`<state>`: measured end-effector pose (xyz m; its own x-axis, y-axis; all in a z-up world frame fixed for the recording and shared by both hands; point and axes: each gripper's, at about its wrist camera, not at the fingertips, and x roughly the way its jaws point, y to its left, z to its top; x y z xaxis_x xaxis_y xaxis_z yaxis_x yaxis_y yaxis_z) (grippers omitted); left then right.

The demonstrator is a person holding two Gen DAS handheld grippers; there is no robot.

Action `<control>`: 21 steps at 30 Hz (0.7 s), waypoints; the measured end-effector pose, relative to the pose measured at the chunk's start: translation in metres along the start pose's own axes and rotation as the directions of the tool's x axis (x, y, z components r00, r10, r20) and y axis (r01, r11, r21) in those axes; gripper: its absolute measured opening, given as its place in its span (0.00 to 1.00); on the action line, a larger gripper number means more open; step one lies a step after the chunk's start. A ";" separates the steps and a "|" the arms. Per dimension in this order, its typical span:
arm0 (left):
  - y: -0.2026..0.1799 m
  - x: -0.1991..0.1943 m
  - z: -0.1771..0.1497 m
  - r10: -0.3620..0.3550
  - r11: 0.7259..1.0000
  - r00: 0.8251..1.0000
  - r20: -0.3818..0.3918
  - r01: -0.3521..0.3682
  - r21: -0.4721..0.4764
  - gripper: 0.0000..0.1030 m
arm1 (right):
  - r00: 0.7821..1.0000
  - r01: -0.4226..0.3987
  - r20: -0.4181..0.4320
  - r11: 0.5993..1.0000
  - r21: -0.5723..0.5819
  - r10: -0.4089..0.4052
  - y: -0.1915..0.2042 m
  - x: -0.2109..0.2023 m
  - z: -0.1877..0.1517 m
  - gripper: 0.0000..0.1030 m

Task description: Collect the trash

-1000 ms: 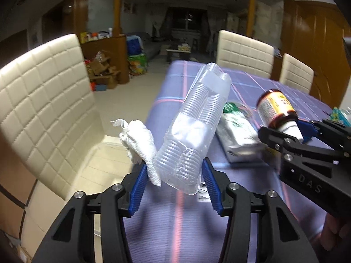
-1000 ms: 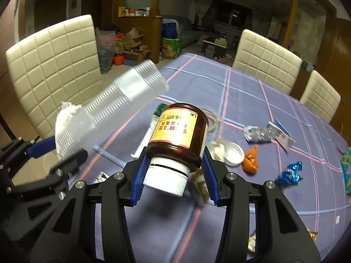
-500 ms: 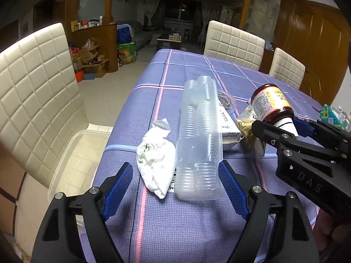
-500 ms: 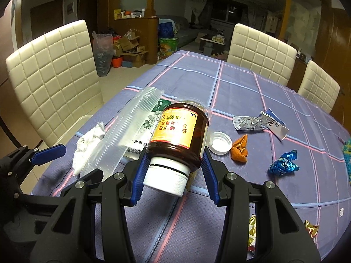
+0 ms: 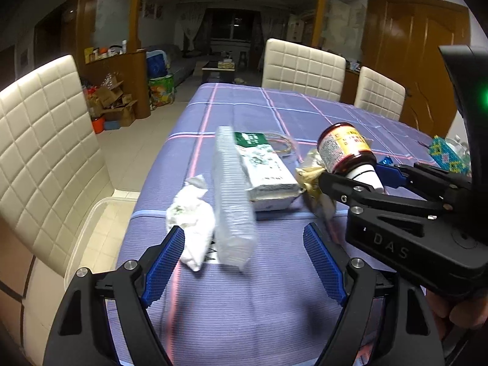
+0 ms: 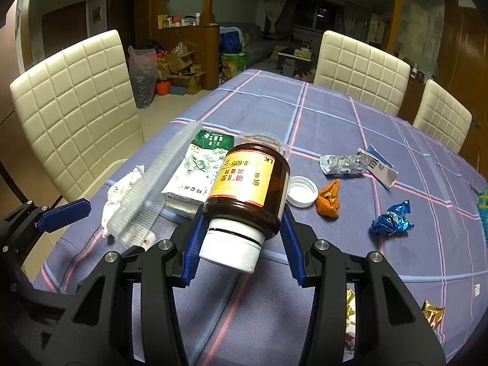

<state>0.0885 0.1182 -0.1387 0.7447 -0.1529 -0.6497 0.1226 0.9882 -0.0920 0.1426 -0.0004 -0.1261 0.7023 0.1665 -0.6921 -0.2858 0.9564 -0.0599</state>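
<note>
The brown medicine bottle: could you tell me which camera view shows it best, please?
The right wrist view: the brown medicine bottle fills the centre, its yellow label facing the camera, its white cap clamped in the right gripper. The left wrist view shows the bottle smaller, from the side, at the right.

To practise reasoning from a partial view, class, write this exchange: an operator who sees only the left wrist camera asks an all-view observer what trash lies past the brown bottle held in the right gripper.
Operator: The brown bottle in the right gripper blocks my view. What lies behind it?
Observer: A loose white lid lies open side up, just right of the bottle.
Operator: Is anything next to that?
Observer: A piece of orange peel sits close beside the lid, on its right.
Operator: And further right?
Observer: A crumpled blue wrapper lies apart from the peel.
</note>
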 end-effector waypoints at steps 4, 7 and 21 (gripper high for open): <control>-0.002 0.010 -0.001 -0.003 1.000 1.000 -0.030 0.003 -0.014 0.58 | 1.000 -0.002 -0.004 1.000 0.009 0.002 -0.006 0.000 -0.002 0.47; 0.001 0.021 -0.002 -0.019 0.999 0.997 -0.079 0.016 -0.037 0.30 | 1.000 -0.007 -0.009 1.000 0.016 0.007 -0.010 0.001 -0.004 0.47; 0.006 0.015 0.004 -0.033 0.996 0.998 -0.048 0.029 -0.082 0.19 | 0.999 -0.032 -0.012 0.999 0.016 0.032 -0.014 0.006 -0.003 0.47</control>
<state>0.1033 0.1217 -0.1463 0.7075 -0.1849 -0.6821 0.0899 0.9809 -0.1727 0.1485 -0.0136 -0.1317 0.6849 0.1940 -0.7023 -0.2977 0.9543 -0.0266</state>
